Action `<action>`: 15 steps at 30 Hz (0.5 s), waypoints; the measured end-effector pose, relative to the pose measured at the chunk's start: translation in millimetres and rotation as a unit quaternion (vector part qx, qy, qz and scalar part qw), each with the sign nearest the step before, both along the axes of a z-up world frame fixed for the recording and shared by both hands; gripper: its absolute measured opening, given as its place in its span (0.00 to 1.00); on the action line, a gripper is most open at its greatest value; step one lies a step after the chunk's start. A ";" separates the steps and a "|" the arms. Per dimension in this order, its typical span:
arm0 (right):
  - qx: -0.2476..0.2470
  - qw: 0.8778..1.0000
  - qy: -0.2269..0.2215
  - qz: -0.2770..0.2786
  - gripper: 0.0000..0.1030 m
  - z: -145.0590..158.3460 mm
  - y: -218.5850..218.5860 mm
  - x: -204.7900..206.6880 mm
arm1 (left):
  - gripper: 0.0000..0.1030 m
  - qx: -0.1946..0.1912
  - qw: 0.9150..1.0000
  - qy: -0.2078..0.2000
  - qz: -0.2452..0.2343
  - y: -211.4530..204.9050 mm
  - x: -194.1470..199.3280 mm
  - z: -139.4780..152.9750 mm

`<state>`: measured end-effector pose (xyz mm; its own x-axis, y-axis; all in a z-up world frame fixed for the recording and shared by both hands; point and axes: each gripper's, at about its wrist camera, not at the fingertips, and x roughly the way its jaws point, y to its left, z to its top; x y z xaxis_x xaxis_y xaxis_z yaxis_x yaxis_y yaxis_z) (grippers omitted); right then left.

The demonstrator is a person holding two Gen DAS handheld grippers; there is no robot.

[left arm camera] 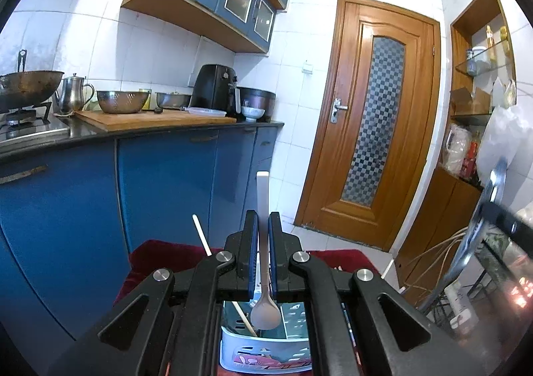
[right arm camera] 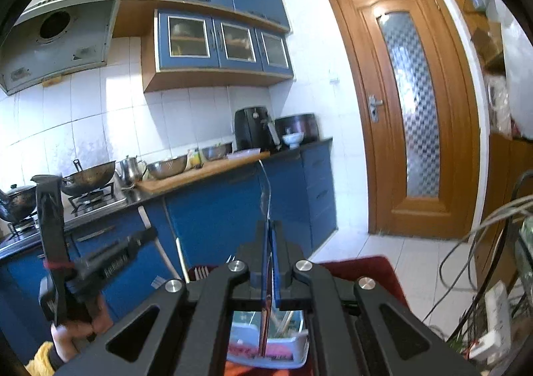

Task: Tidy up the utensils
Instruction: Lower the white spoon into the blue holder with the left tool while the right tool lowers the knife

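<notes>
Both grippers nearly level: left (left arm camera: 263, 226) clamps spoon (left arm camera: 265, 306), right (right arm camera: 269, 236) seemingly metal utensil (right arm camera: 266, 196).

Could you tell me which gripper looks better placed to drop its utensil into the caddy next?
Probably left: the left gripper holds the white spoon bowl-down right above the utensil caddy.

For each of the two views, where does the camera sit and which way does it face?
Left wrist: on the left tongs, facing the counter and door; shut on a white spoon above the utensil caddy.
Right wrist: on the right tongs, facing likewise; shut on a thin metal utensil; the person's left hand shows lower left.
Shared: door, air fryer, caddy.
</notes>
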<state>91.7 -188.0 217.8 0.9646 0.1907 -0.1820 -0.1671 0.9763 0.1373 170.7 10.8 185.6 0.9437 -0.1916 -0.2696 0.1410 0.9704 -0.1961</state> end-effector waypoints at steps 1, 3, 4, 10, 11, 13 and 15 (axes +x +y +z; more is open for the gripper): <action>-0.004 1.000 -0.003 -0.001 0.04 0.5 1.6 2.6 | 0.04 0.000 1.000 0.003 -0.002 -1.7 2.0 -3.6; -0.008 1.000 -0.006 -0.005 0.04 -0.8 4.6 10.2 | 0.04 0.001 1.000 0.012 -0.004 -4.8 6.0 -11.4; -0.011 1.000 -0.007 -0.007 0.03 -1.2 5.8 14.1 | 0.04 0.001 1.000 0.015 -0.005 -5.4 7.8 -14.3; -0.037 0.999 -0.007 -0.020 0.03 -15.3 17.6 36.0 | 0.04 -0.001 0.999 0.031 -0.009 -6.6 15.8 -31.1; -0.041 0.999 -0.003 -0.021 0.04 -19.4 19.4 39.6 | 0.04 -0.001 0.999 0.033 -0.010 -6.6 16.0 -34.0; -0.042 0.999 0.007 -0.018 0.04 -26.9 21.8 45.4 | 0.04 -0.002 0.999 0.038 -0.012 -6.7 16.7 -38.9; -0.043 0.999 0.018 -0.014 0.04 -35.9 23.1 51.5 | 0.04 -0.003 0.999 0.043 -0.014 -6.6 18.2 -43.5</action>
